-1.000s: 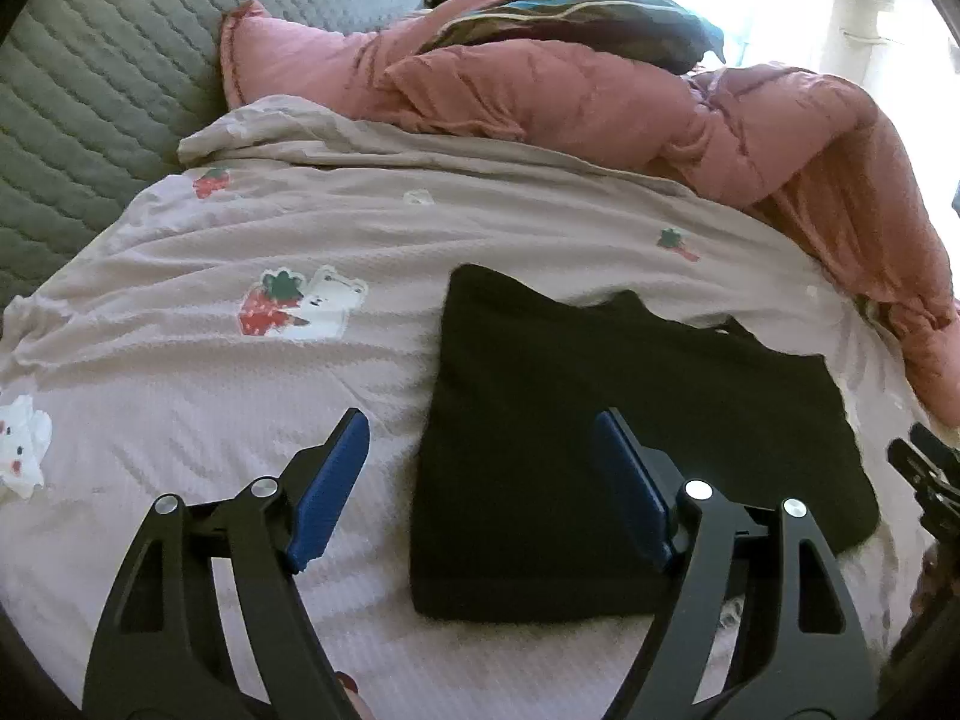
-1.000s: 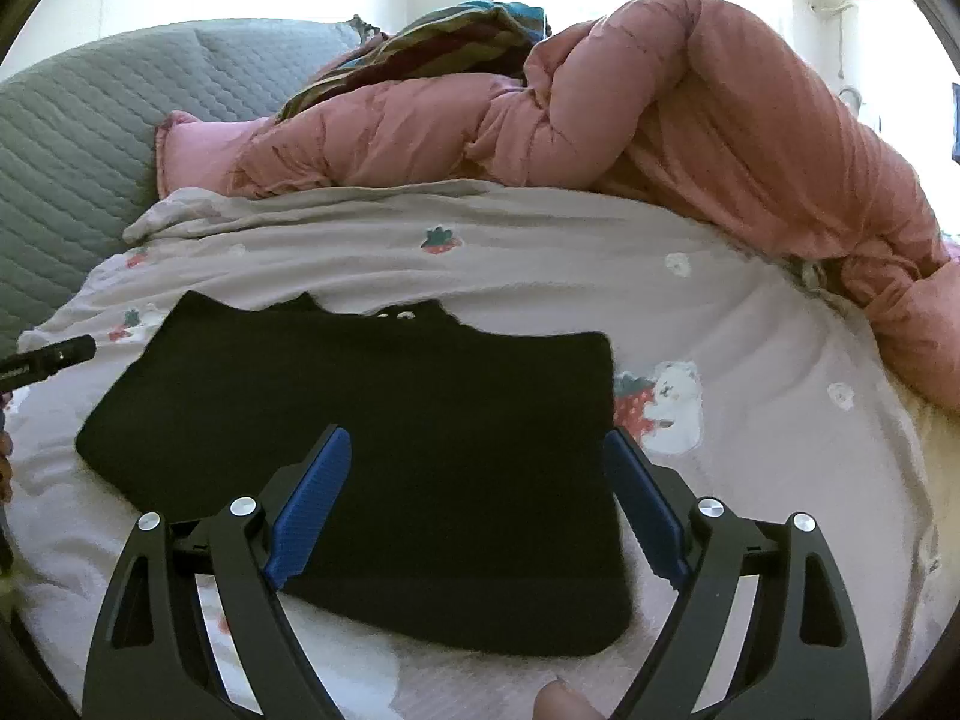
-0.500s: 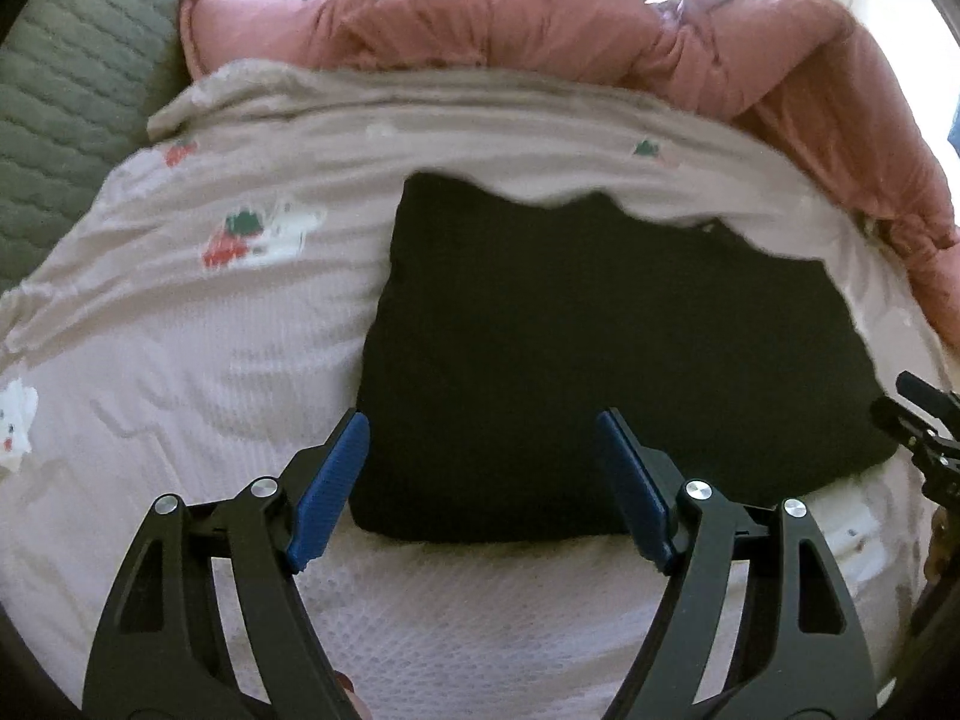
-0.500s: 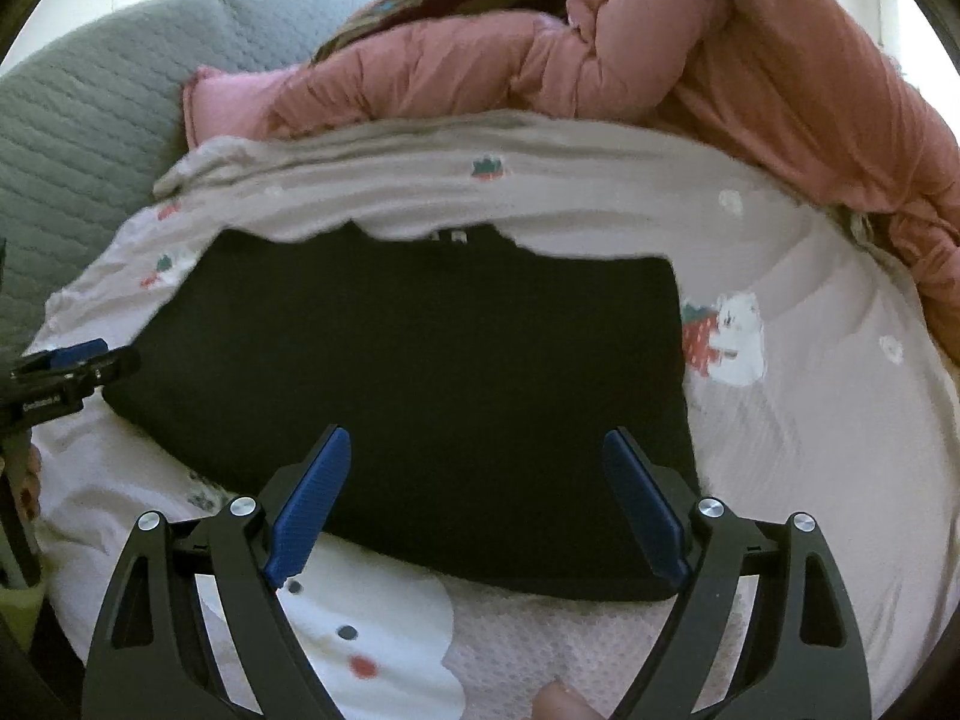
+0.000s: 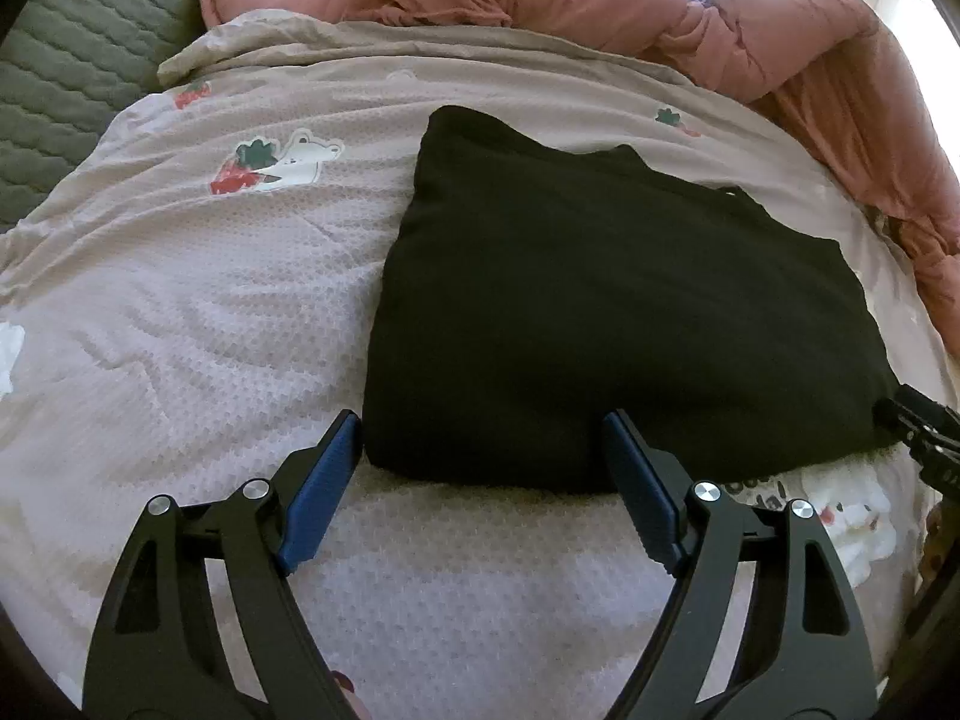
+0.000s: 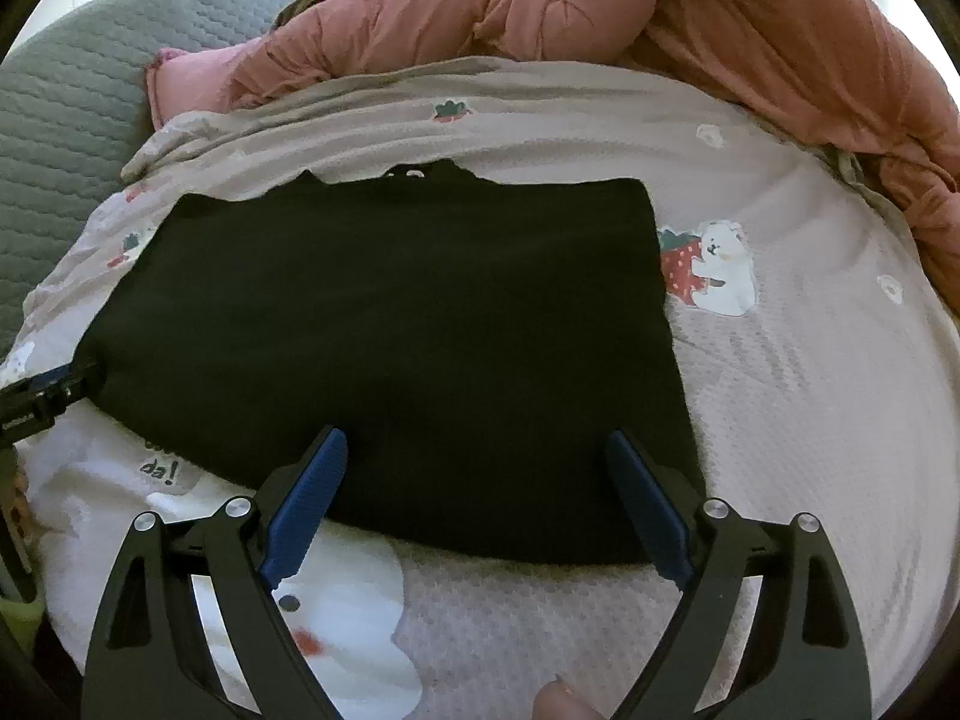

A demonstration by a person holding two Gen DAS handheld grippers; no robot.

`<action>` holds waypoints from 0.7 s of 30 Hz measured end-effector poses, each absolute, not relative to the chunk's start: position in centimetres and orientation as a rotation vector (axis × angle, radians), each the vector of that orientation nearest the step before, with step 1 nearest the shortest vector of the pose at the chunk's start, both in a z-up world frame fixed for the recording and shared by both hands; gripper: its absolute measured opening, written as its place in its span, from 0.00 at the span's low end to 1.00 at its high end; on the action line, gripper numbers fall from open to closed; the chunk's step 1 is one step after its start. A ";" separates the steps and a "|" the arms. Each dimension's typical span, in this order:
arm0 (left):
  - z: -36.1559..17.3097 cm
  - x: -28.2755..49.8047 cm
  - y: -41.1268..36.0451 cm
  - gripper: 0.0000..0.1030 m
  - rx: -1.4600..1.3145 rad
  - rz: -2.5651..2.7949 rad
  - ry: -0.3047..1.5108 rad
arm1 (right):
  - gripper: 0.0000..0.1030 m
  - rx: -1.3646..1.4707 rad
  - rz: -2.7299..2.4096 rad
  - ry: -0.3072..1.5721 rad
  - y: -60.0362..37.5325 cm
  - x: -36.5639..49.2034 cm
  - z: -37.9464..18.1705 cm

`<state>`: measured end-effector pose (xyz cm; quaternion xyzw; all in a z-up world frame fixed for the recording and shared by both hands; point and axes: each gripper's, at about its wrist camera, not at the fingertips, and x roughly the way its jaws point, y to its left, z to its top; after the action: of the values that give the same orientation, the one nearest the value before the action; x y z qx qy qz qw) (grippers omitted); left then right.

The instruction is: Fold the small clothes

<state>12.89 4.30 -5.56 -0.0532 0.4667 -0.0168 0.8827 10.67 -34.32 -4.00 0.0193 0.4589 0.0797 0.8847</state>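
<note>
Just ahead of both grippers, the flat black knit garment (image 5: 624, 324) is lying spread on the pale waffle-textured bedspread printed with strawberries and bears (image 5: 198, 312), its near hem now sitting right at the fingertips. Compared with a second ago, both views are showing the cloth larger and lower in frame: the two hands have been sinking toward that near edge. The left gripper (image 5: 480, 450) is standing wide apart, its jaws having just been opening a little further, with the garment's near left corner lying between the blue pads (image 5: 318, 498) but not pinched. The right gripper (image 6: 477, 468) is likewise spread wide, straddling the hem close to the near right corner, gripping nothing. Beyond the garment, a rumpled pink puffy quilt (image 6: 690, 18) is heaped well clear of the work. This is looking like the final approach before a two-corner pinch, so the fold itself is probably not yet begun.
</note>
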 end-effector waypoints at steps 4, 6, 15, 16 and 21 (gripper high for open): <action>-5.2 12.4 4.2 0.72 -0.113 -0.038 0.965 | 0.88 0.057 0.187 0.938 -34.6 9.8 -3.3; -4.9 12.2 4.1 0.72 -0.113 -0.039 0.958 | 0.88 0.056 0.194 0.927 -34.6 9.3 -2.9; -2.9 10.8 3.7 0.79 -0.107 -0.053 0.917 | 0.91 0.040 0.231 0.869 -33.6 7.8 -0.6; -2.7 10.7 3.7 0.79 -0.108 -0.054 0.912 | 0.92 0.035 0.235 0.863 -33.3 7.7 -0.3; -1.5 10.0 4.0 0.87 -0.108 -0.052 0.876 | 0.93 0.008 0.267 0.823 -31.6 7.0 1.1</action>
<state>9.96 3.96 -1.52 -0.0524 0.4238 -0.0251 0.9039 7.00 -31.65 1.10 0.0037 0.3989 0.1293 0.9078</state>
